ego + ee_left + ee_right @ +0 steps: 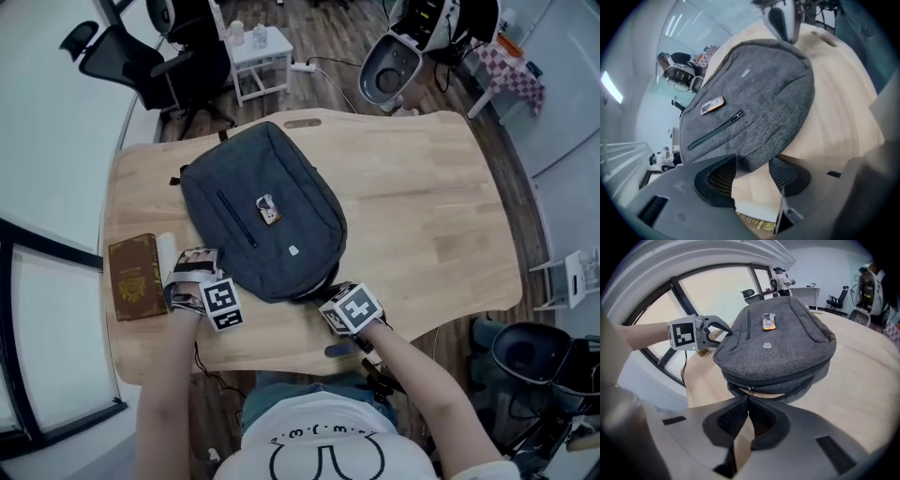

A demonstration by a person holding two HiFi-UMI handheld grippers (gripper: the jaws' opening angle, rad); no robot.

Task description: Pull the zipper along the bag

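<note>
On the worktop (422, 187), the grey bag (262, 211) lies flat with nothing holding it, because the left claw (752, 163) is wide open at its edge and grips nothing. The right claw (748, 400) is squeezed shut and seems to pinch the tiny zipper pull (749, 390), so a tug could drag the bag or slip off.

Zipper pull (749, 390) end behind right tongs (747, 400)

The bag (300, 202) is a heathered charcoal grey with a small gold tag (269, 208); the table (422, 206) is pale wood grain; the book (136, 277) brown, patterned in gold
</note>
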